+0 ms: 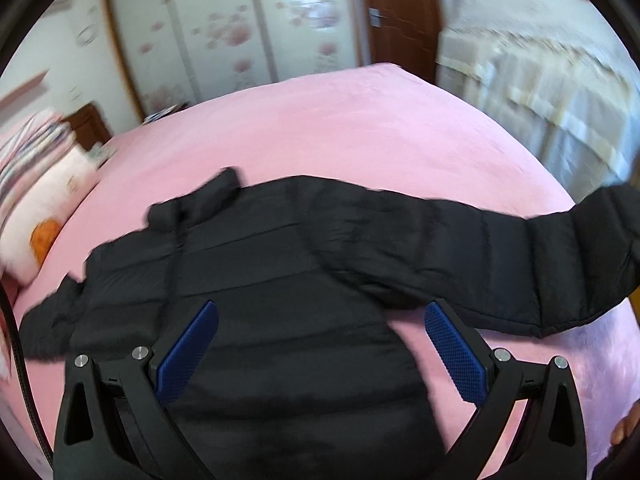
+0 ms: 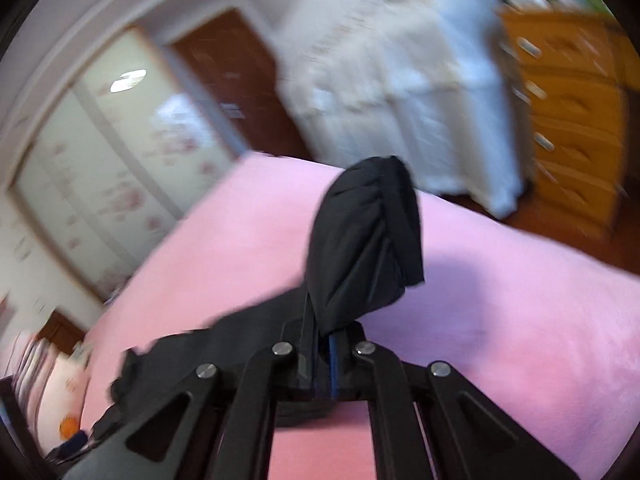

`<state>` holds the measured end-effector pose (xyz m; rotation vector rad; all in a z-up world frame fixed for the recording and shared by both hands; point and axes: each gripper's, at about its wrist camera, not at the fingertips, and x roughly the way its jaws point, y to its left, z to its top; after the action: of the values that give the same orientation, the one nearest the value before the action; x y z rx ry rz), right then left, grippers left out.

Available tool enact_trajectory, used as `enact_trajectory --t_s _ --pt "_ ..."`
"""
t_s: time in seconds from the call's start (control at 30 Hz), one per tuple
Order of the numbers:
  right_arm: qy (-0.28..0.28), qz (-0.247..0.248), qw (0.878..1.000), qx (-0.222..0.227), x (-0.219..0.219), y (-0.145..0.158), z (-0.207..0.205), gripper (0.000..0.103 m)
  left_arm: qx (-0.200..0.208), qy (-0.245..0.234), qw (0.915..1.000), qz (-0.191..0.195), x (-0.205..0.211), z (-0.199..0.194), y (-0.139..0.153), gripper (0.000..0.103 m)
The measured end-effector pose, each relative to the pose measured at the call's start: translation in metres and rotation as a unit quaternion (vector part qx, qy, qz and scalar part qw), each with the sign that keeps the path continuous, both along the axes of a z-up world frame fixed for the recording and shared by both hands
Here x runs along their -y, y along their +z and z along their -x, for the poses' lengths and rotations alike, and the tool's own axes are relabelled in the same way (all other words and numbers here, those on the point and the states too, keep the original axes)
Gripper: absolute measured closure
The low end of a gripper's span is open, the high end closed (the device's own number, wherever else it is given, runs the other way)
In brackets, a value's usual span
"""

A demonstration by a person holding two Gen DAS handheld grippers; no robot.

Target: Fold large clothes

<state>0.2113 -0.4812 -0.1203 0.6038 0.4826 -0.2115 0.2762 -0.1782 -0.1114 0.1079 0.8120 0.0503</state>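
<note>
A black puffer jacket [image 1: 256,280] lies spread on the pink bed [image 1: 360,132], collar toward the far left. Its right sleeve [image 1: 520,256] stretches out to the right and lifts off the sheet at its end. My left gripper [image 1: 320,320] hovers open above the jacket's body, its blue pads [image 1: 188,354] wide apart with nothing between them. In the right wrist view my right gripper [image 2: 326,334] is shut on the sleeve cuff [image 2: 364,236], which stands up bunched above the closed fingers, lifted over the pink sheet [image 2: 500,300].
Pillows [image 1: 44,184] are stacked at the bed's left end. A wardrobe with flowered sliding doors [image 1: 224,32] and a brown door [image 1: 396,12] stand behind the bed. A cloth-covered piece of furniture [image 2: 420,92] and an orange chest of drawers [image 2: 572,120] are to the right. A hand [image 1: 624,428] shows at the lower right edge.
</note>
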Motion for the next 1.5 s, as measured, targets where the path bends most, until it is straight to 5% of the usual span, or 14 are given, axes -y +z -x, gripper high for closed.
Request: enact_trajectory --t_s 0.13,0.27,0.43,0.57,0.63,0.73,0.97,1.2,1.3,1.37,1.43,1.5 --pt "0.116 0.056 0.991 0.047 -0.088 0.053 -0.026 0.100 0.032 0.066 0.9970 0.024 -0.073 0.014 0.019 0.000" --pt "0.215 0.086 0.971 0.057 -0.179 0.069 -0.059 0.100 0.049 0.135 0.9877 0.062 -0.147 0.020 0.022 0.000" --pt "0.311 0.111 0.944 0.009 -0.284 0.036 -0.095 0.098 0.074 0.180 0.9725 0.127 -0.216 0.022 0.005 0.001" --pt "0.360 0.142 0.920 -0.058 -0.338 -0.017 -0.107 0.089 0.010 0.187 0.9672 0.172 -0.253 0.012 -0.023 0.001" --pt "0.363 0.161 0.914 -0.088 -0.348 -0.032 -0.109 0.070 -0.020 0.180 0.9602 0.213 -0.265 0.007 -0.039 0.001" --pt "0.367 0.171 0.909 -0.100 -0.350 -0.039 -0.096 0.058 -0.037 0.165 0.9518 0.256 -0.272 0.005 -0.055 0.001" --pt "0.345 0.188 0.918 -0.058 -0.317 -0.010 -0.046 0.058 -0.055 0.095 0.9368 0.332 -0.255 -0.020 -0.074 0.008" --pt "0.296 0.166 0.938 -0.066 -0.272 -0.017 -0.014 0.058 -0.086 0.033 0.9448 0.314 -0.205 -0.079 -0.090 0.022" --pt "0.282 0.146 0.945 -0.075 -0.253 -0.026 -0.011 0.058 -0.118 0.029 0.9418 0.314 -0.190 -0.106 -0.108 0.038" --pt "0.270 0.142 0.949 -0.082 -0.242 -0.030 -0.012 0.058 -0.144 0.026 0.9391 0.311 -0.179 -0.122 -0.122 0.084" --pt "0.265 0.136 0.951 -0.088 -0.234 -0.032 -0.016 0.058 -0.159 0.022 0.9374 0.309 -0.170 -0.131 -0.127 0.095" --pt "0.255 0.138 0.953 -0.091 -0.228 -0.033 -0.016 0.058 -0.140 0.024 0.9523 0.270 -0.162 -0.130 -0.111 0.099"
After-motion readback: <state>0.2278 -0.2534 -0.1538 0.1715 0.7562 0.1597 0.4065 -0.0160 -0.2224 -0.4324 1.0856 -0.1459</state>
